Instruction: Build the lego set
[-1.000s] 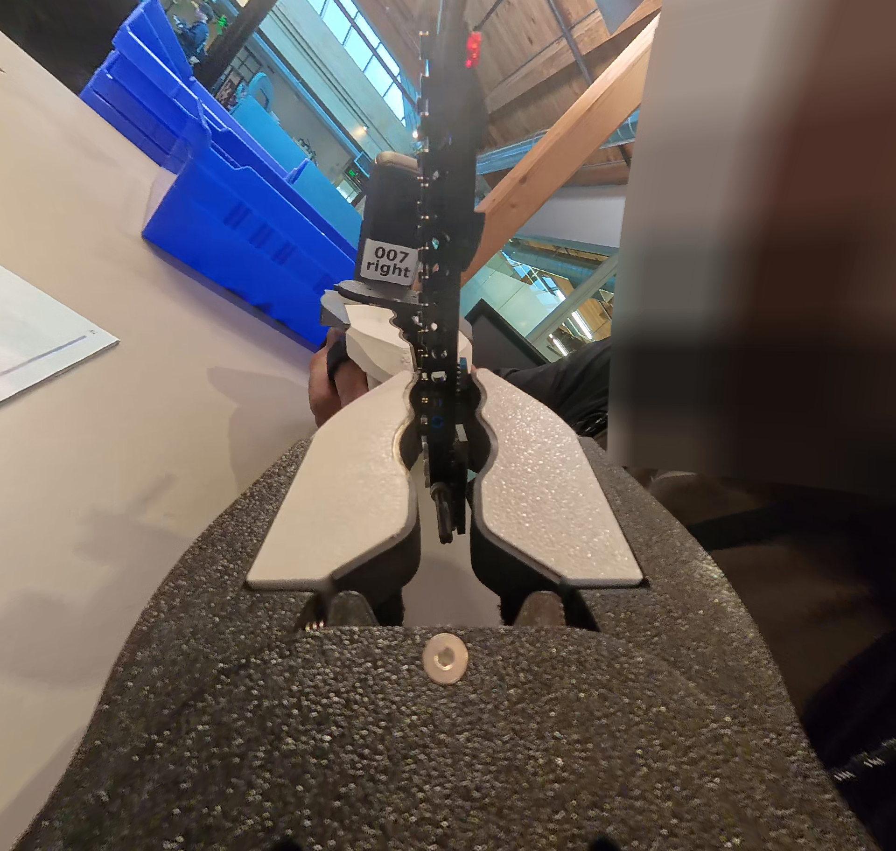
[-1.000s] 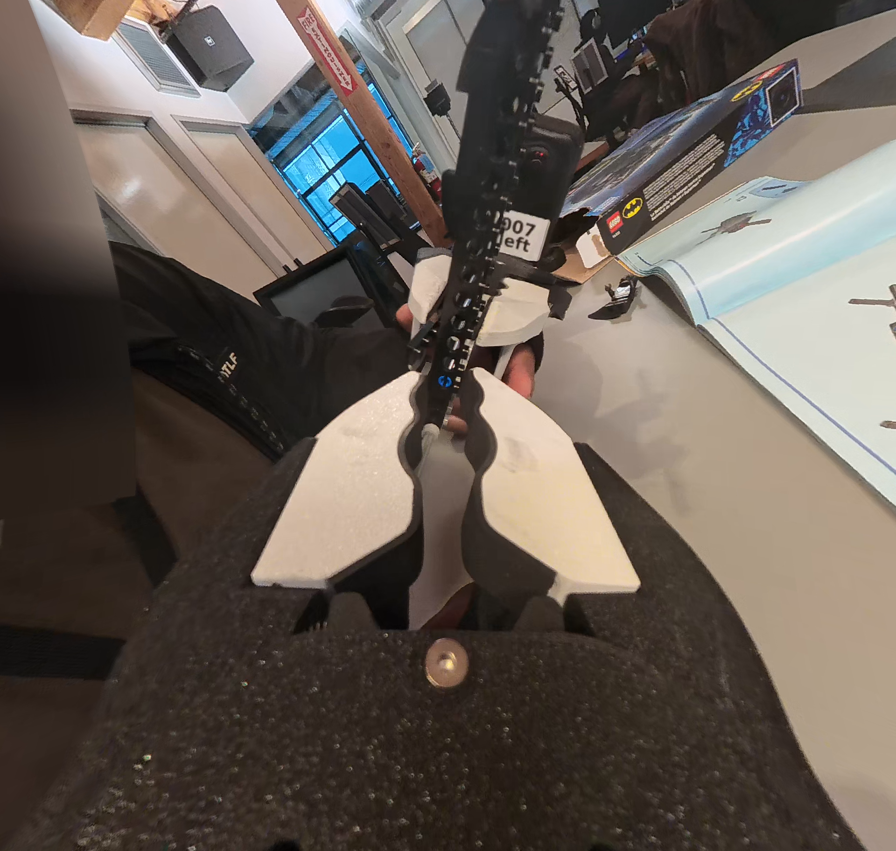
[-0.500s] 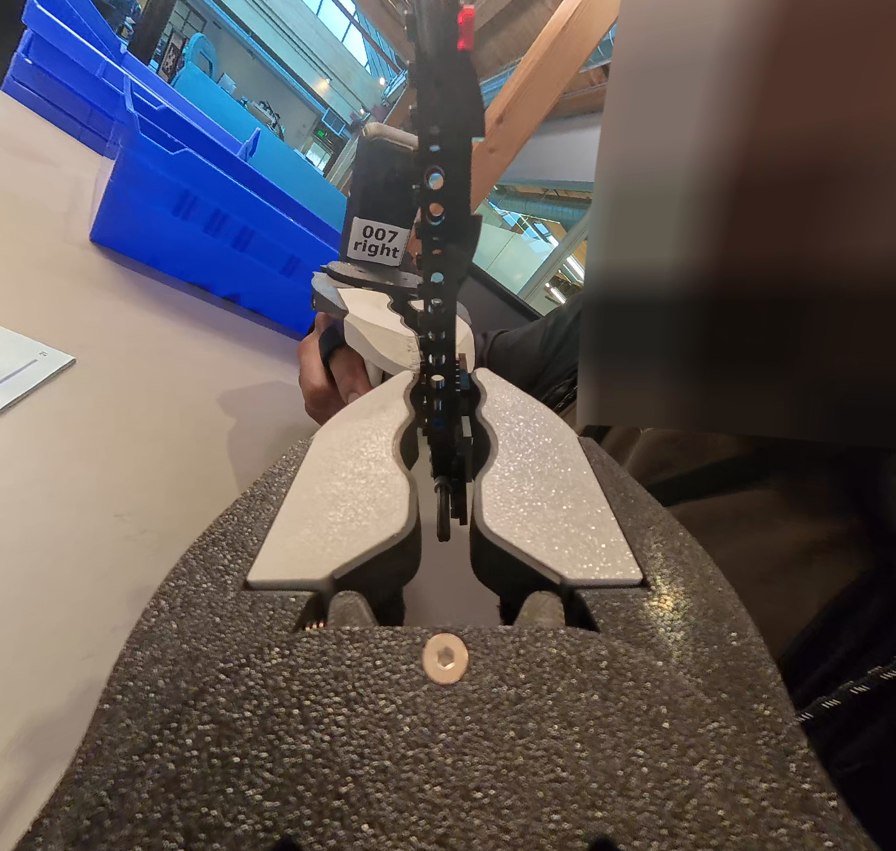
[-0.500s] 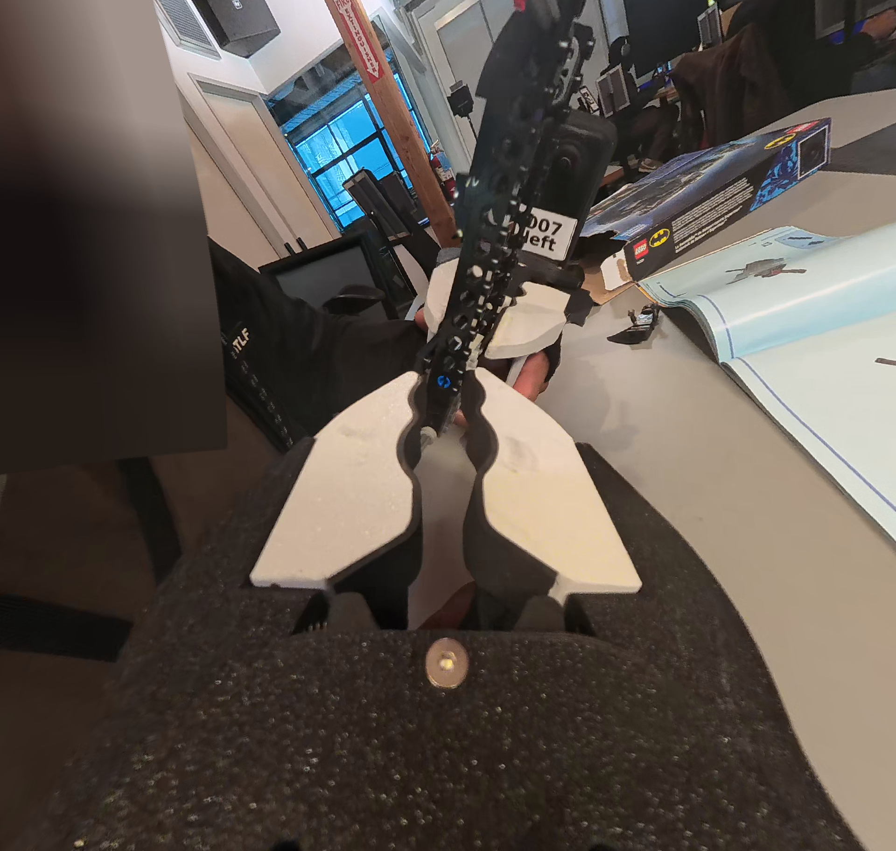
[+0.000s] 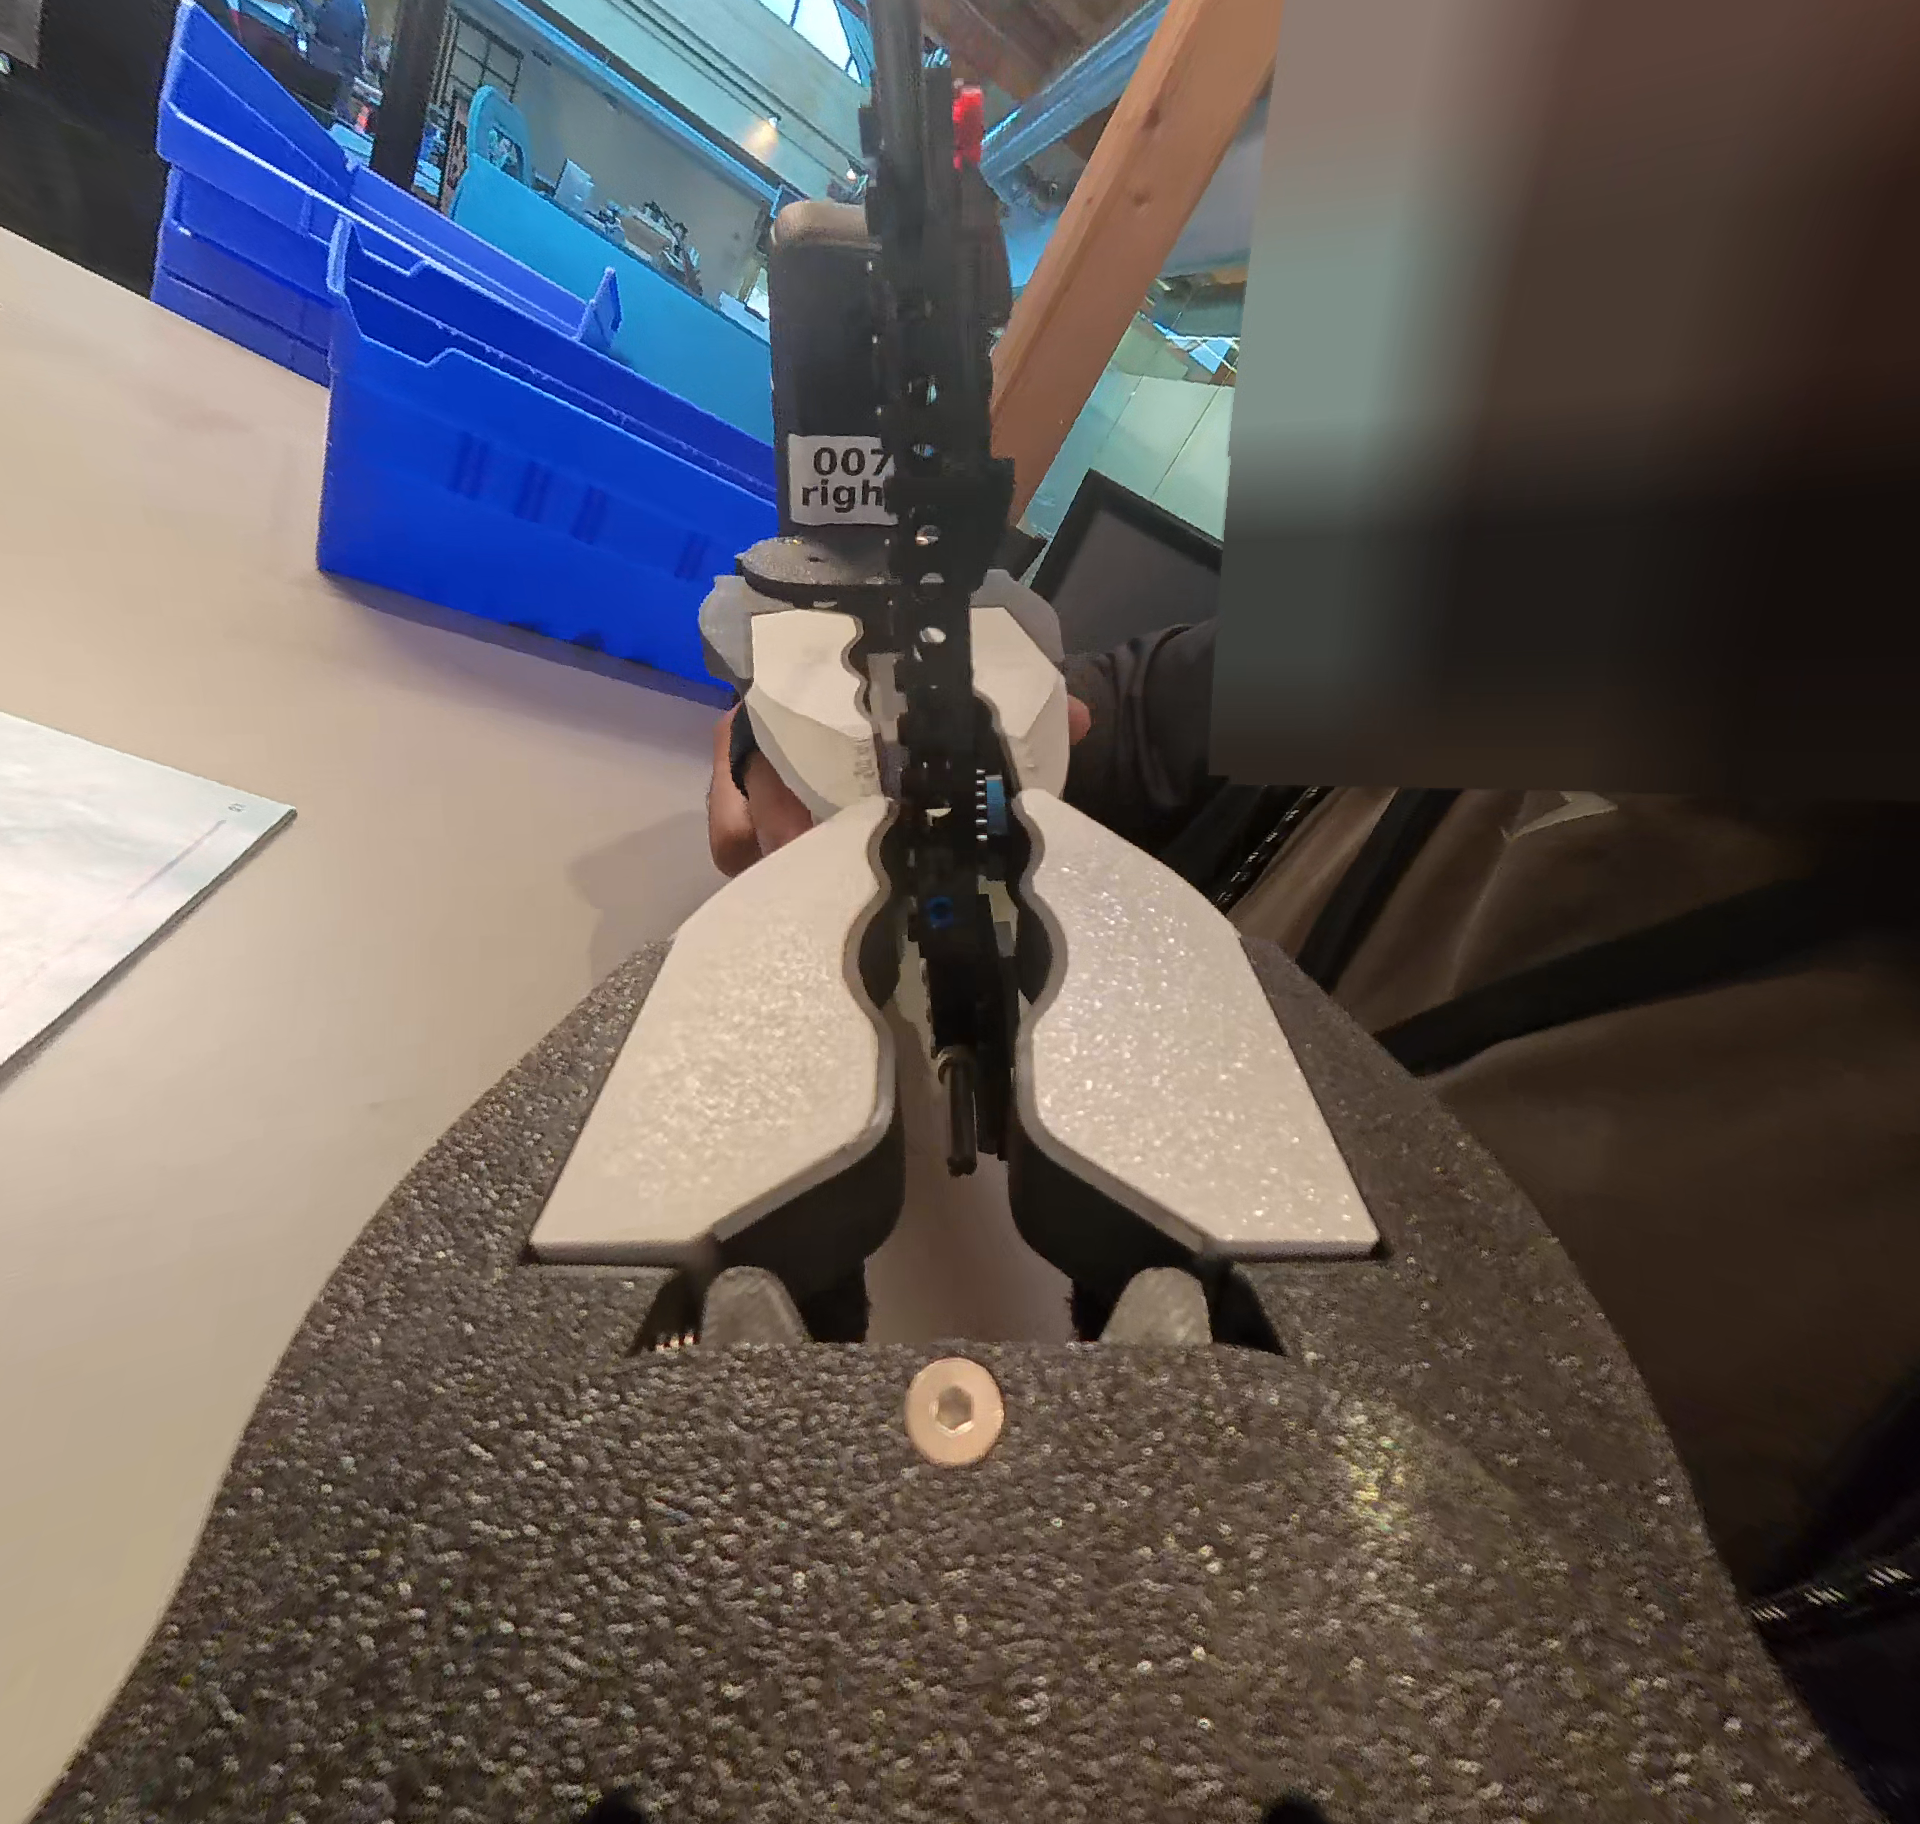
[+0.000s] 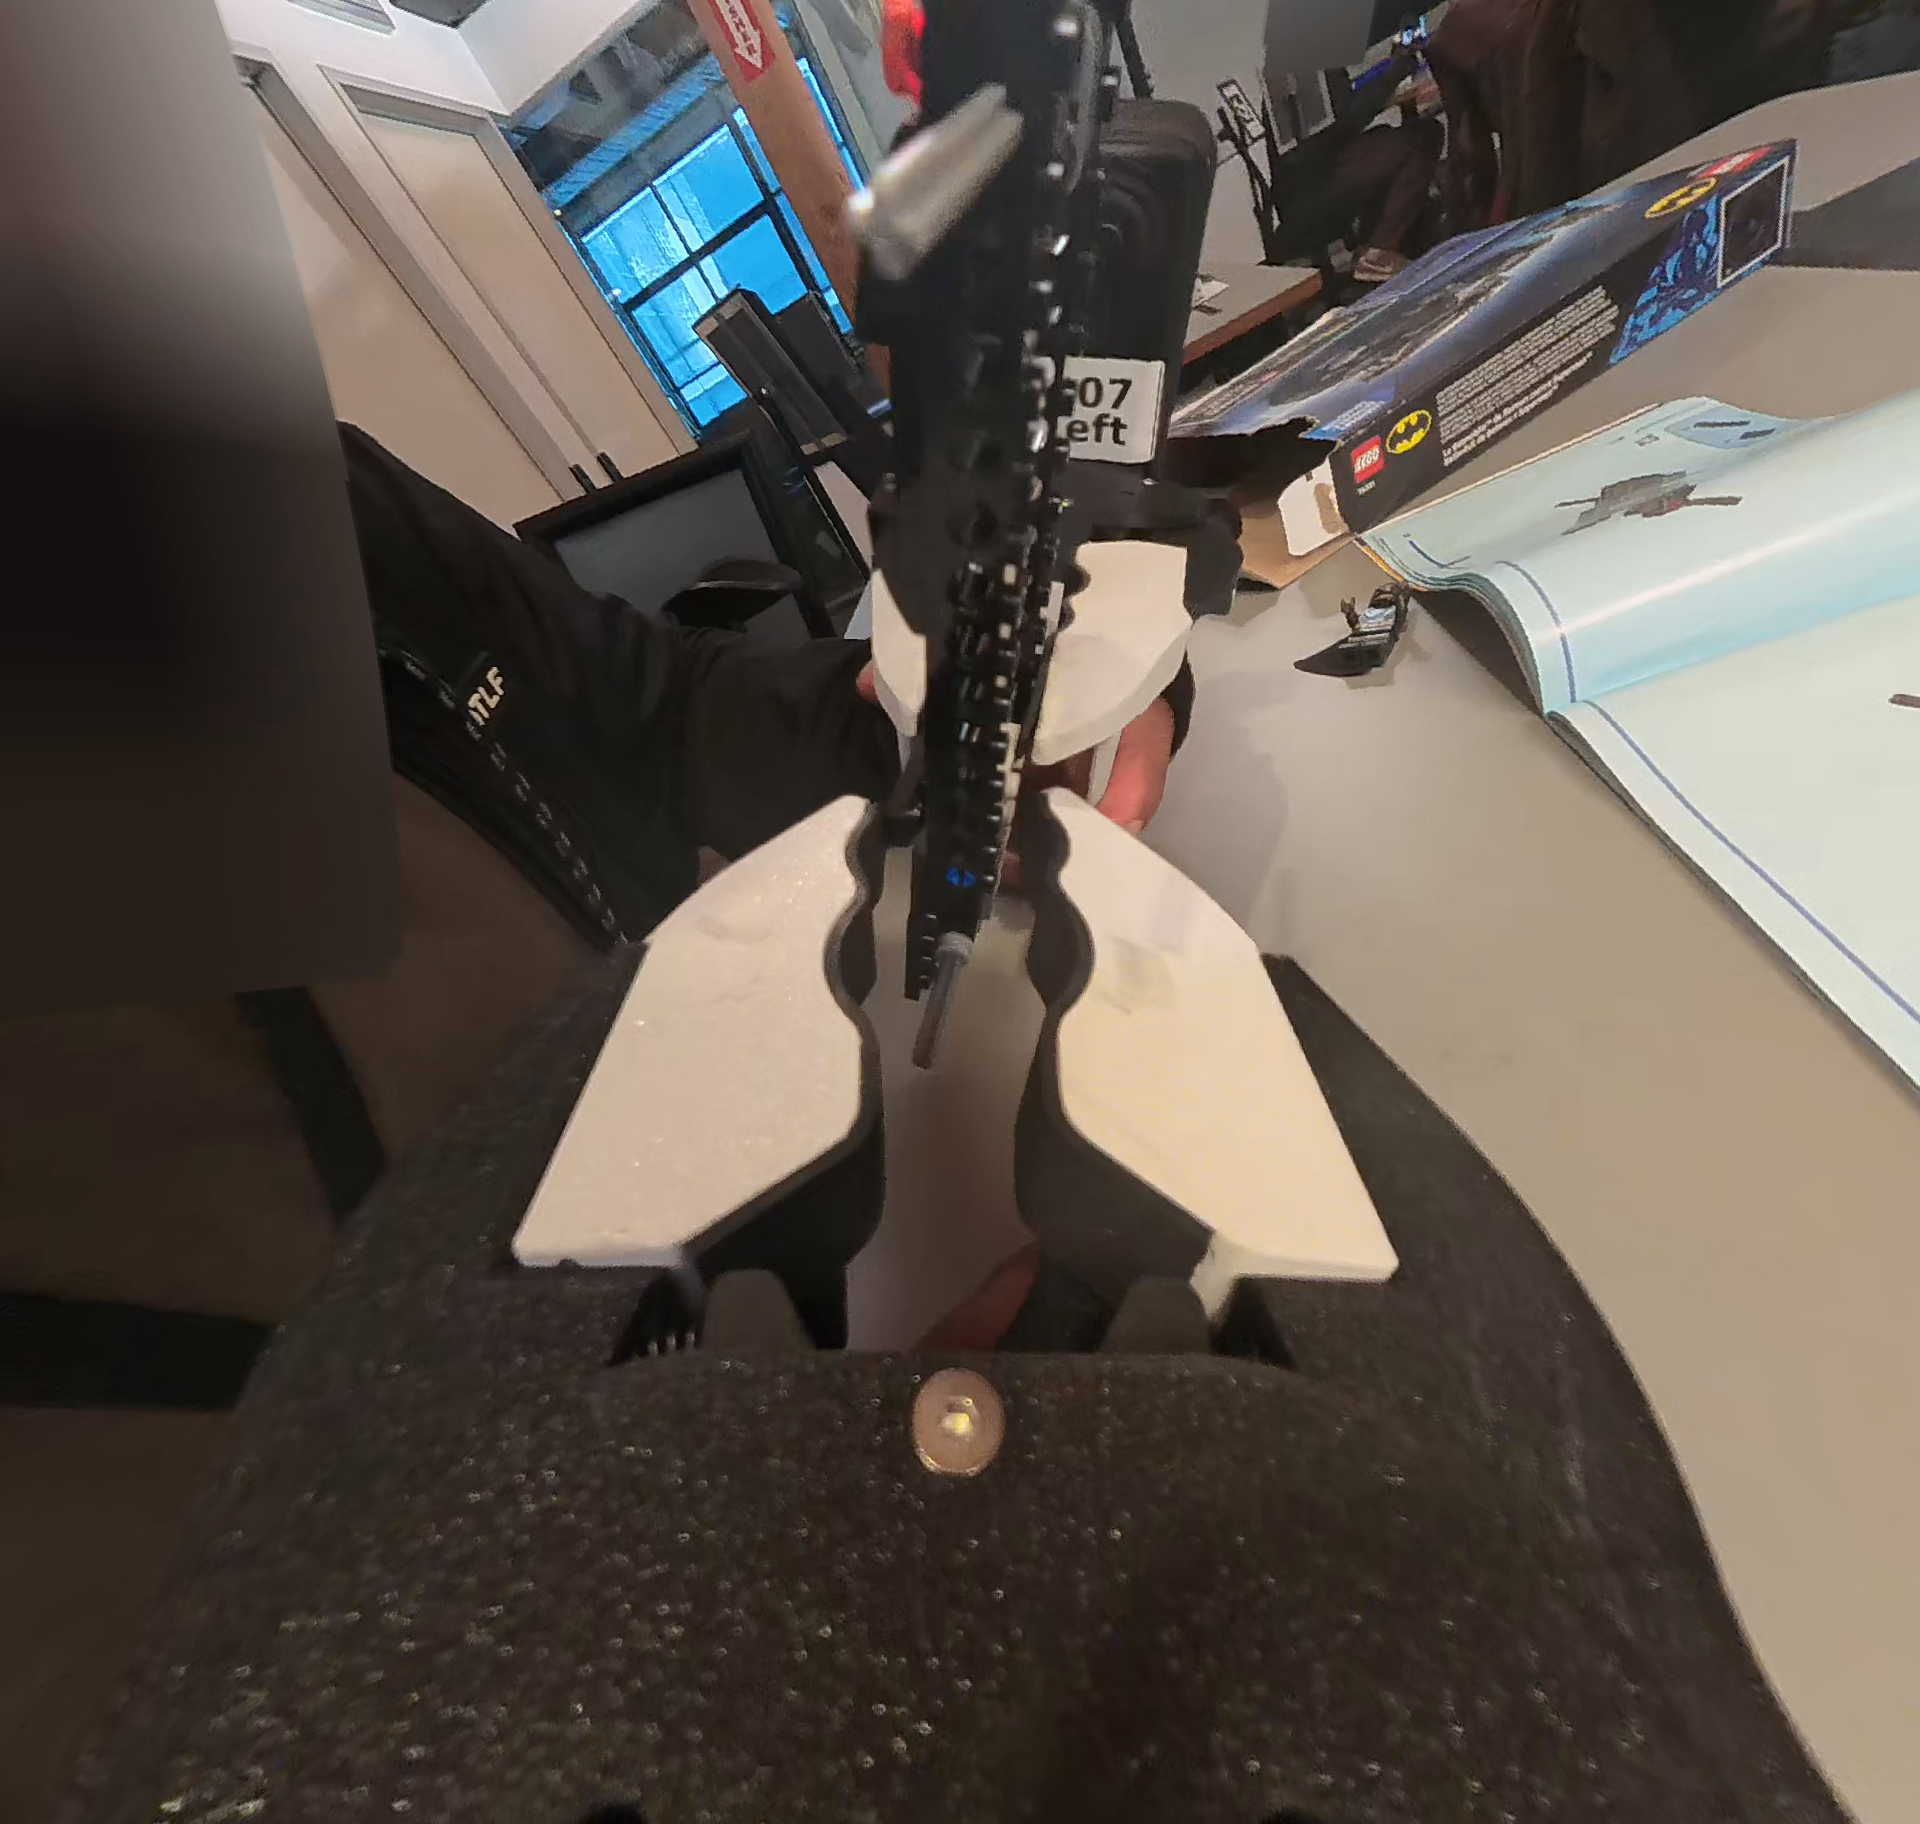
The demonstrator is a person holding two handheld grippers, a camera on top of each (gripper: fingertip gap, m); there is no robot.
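Note:
A long black brick-built model (image 5: 925, 424) with a red piece at its far end stands between the two grippers, which face each other. My left gripper (image 5: 951, 818) is shut on its near end in the left wrist view. The right gripper (image 5: 914, 735) shows beyond it, with a strip of light between its finger and the model. In the right wrist view the model (image 6: 987, 424) and its grey axle pass between my right gripper's (image 6: 956, 808) pads, which stand clear of it on both sides. The left gripper (image 6: 982, 725) clamps the model farther off.
Blue bins (image 5: 540, 465) stand on the grey table (image 5: 312, 735) at the left. An open instruction booklet (image 6: 1714, 652), a dark printed box (image 6: 1507, 340) and a small black figure (image 6: 1371, 621) lie to the right. A person's dark sleeve (image 6: 623, 694) is close behind. My left and right fingertips are right by each other.
My right gripper's jaws have opened off the black model, which they gripped before. The left gripper keeps its hold. Both grippers have tilted a little.

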